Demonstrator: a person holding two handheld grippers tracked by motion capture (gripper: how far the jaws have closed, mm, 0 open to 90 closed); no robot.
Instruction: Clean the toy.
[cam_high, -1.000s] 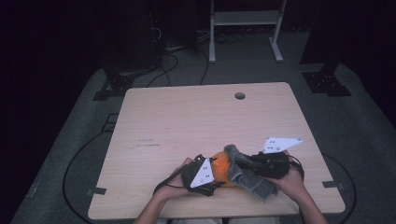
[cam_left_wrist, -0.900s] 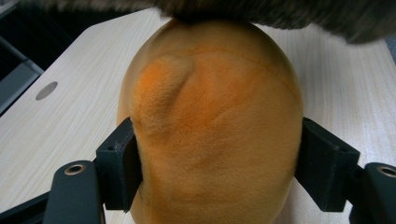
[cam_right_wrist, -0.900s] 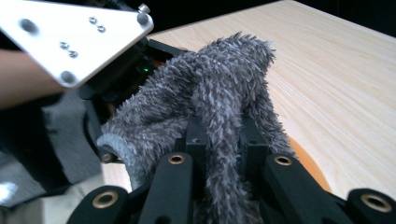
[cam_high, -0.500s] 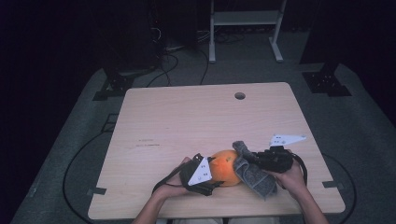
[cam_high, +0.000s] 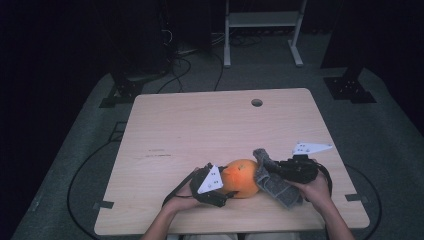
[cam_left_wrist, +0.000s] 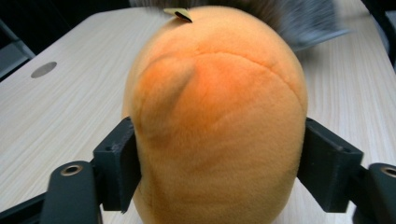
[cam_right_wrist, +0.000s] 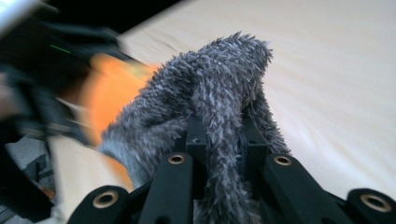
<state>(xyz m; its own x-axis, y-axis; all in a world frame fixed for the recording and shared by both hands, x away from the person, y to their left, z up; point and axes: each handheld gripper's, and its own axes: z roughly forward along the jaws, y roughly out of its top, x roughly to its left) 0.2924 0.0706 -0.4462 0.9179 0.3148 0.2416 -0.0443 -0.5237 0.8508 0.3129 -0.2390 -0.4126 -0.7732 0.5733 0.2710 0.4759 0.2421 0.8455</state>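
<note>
**poster1:** Orange plush (cam_left_wrist: 217, 116) sits squeezed between the left gripper (cam_high: 216, 181) jaws at the table's (cam_high: 200, 125) near edge, stem end facing away.

**poster2:** Right gripper (cam_right_wrist: 219, 140) is clamped on the grey furry cloth (cam_high: 274, 177), which drapes against the plush's right side, running diagonally.

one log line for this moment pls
left gripper: shut on orange plush | right gripper: shut on grey cloth | cloth against plush | both near front edge of table

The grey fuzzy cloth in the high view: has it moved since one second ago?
Yes. The grey fuzzy cloth, clamped in the right gripper, came slightly down toward the table's near edge.
</note>
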